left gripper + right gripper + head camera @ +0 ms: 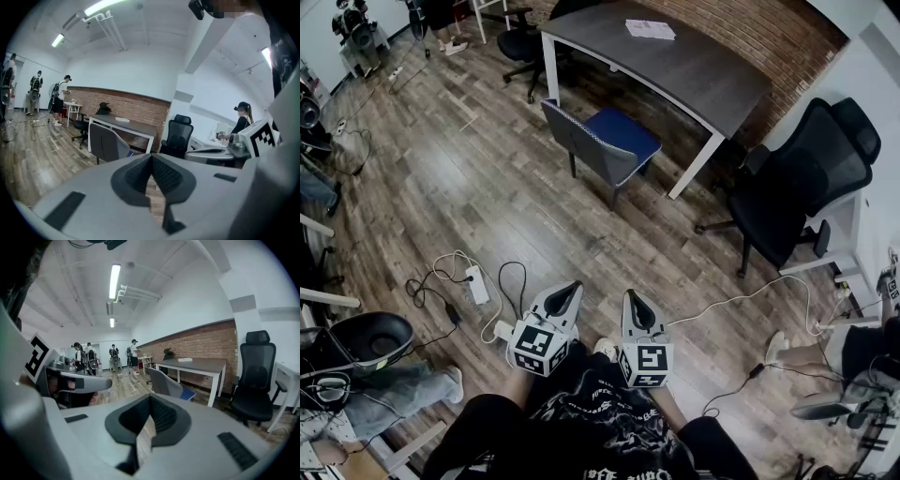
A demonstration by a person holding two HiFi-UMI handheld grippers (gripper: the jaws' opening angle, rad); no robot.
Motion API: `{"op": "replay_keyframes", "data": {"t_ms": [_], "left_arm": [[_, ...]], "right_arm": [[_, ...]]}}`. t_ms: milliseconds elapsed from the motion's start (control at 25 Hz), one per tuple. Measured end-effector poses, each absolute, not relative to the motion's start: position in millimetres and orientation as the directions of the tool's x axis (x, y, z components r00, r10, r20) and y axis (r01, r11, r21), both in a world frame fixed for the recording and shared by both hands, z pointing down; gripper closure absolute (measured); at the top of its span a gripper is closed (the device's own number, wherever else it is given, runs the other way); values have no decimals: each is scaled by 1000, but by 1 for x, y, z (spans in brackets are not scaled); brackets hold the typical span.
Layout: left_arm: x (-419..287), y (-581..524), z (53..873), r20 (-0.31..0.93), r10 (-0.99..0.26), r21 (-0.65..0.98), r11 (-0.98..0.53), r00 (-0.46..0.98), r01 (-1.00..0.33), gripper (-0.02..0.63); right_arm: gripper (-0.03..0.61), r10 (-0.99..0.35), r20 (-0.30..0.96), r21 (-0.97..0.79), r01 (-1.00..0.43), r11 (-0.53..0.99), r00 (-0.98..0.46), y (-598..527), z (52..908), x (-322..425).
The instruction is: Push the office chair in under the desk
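Since neither tool touches anything, step in hand: the approach; the push itself is not yet begun
left gripper (566, 296): jaws pressed together with nothing between them, held low at the near edge of the scene, tip aimed toward the far side of the room
right gripper (635, 307): likewise closed and empty, just to the right of the left gripper
task's thing: black mesh high-backed office chair (797, 187) on a wheeled base, standing at the right, well apart from both grippers and out in the open, right of the desk's near right leg, not under the top
desk: dark grey rectangular desk on white legs (684, 66) against the red brick wall on the far side, a white sheet of paper (650, 29) lying on its far part
in the way: grey-backed chair with a blue seat (605, 141) at the near side of the desk, between the grippers and the desk
floor: wooden plank floor (469, 178), a white power strip (477, 284) with cables near left, and a thin white cable (741, 300) running right toward the office chair
next move, as I judge it: walk right and far to get behind the backrest, set the closed tips against it, then roll the chair left toward the open space under the desk, clear of the blue-seated chair and the cable
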State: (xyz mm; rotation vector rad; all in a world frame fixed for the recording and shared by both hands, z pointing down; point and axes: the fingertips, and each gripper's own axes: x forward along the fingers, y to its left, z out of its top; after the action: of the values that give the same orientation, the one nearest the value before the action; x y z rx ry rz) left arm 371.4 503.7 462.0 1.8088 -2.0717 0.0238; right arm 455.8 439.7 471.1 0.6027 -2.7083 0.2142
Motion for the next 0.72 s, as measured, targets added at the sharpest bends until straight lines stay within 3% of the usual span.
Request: {"op": "replay_keyframes", "data": {"t_ms": [720], "left_arm": [[335, 508, 478, 310, -950, 241, 99, -20, -965, 607]], "right_arm": [[575, -486, 375, -96, -555, 826, -789, 441, 480, 441]]}}
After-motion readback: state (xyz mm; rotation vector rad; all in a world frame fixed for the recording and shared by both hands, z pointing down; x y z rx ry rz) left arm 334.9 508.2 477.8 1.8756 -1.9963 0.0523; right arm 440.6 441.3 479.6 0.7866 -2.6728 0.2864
